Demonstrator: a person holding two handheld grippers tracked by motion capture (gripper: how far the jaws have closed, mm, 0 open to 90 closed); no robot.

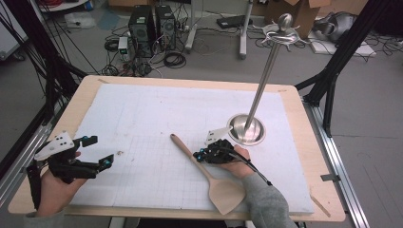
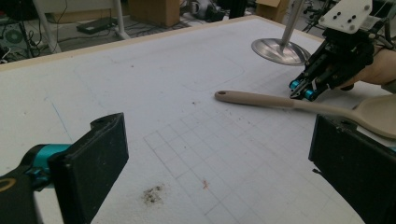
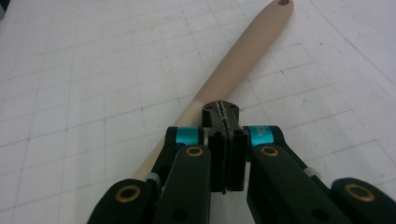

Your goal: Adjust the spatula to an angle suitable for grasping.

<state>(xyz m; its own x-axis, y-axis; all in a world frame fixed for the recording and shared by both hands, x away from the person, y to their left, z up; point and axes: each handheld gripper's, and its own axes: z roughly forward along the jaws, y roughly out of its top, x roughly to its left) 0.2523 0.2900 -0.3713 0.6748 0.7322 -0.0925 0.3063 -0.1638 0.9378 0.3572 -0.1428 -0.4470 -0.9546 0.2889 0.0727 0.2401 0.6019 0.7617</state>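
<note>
A wooden spatula (image 1: 183, 146) lies flat on the white gridded mat (image 1: 166, 109), its handle toward the middle and its blade (image 1: 225, 194) near the front edge. My right gripper (image 1: 197, 155) is shut, its jaws pressed together with nothing between them. In the right gripper view its tip (image 3: 223, 112) sits right over the spatula's handle (image 3: 243, 51); whether it touches, I cannot tell. The left gripper view shows the same tip (image 2: 301, 93) at the handle (image 2: 261, 99). My left gripper (image 1: 100, 151) is held open at the mat's left edge, its jaws wide apart (image 2: 219, 135) and empty.
A metal stand with a round base (image 1: 245, 129) and a tall pole topped by hooks (image 1: 283, 31) rises just behind my right hand. Some dark crumbs (image 2: 152, 195) lie on the mat near my left gripper. Computers and cables lie on the floor beyond the table.
</note>
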